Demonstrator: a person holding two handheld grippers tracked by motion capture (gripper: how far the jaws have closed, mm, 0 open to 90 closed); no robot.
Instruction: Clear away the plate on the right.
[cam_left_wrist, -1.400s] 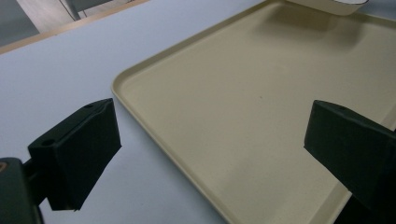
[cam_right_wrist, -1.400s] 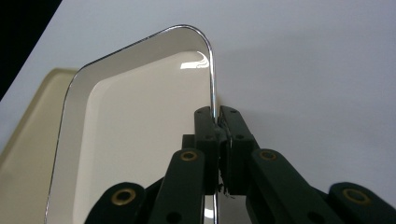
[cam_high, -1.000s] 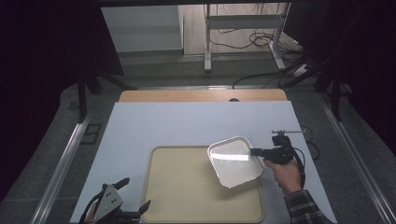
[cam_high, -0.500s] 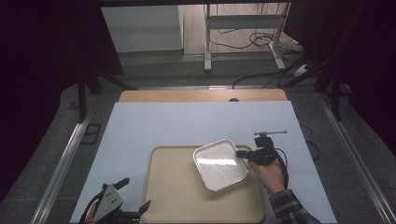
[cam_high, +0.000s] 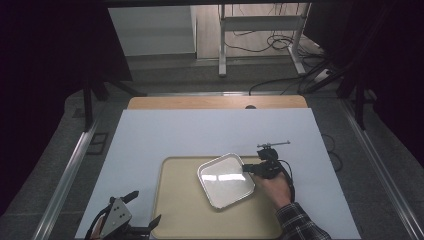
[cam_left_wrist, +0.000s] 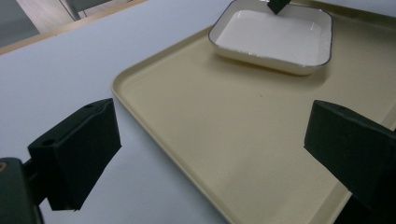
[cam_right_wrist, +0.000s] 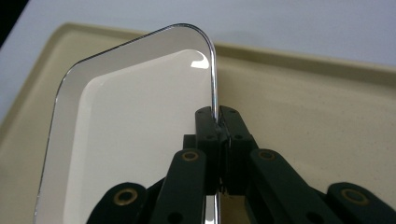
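A white square dish (cam_high: 226, 180) with a dark thin rim rests over the beige tray (cam_high: 180, 215) in the high view. My right gripper (cam_high: 248, 169) is shut on the dish's right rim; in the right gripper view the two black jaws pinch the rim of the dish (cam_right_wrist: 130, 126) at my right gripper (cam_right_wrist: 217, 122). My left gripper (cam_high: 142, 210) lies at the tray's near left corner, open. In the left gripper view its jaws stand wide apart around my left gripper (cam_left_wrist: 210, 154), with nothing between them, above the tray (cam_left_wrist: 224, 126) and facing the dish (cam_left_wrist: 275, 39).
The tray sits on a white table top (cam_high: 210, 130) with a wooden strip (cam_high: 215, 102) at its far edge. A person's hand and plaid sleeve (cam_high: 300, 225) come in at the bottom right. Cables and a metal stand (cam_high: 260, 35) lie on the floor beyond.
My right gripper has carried the dish leftward and down, from the tray's right edge toward its middle. The left gripper has stayed still.
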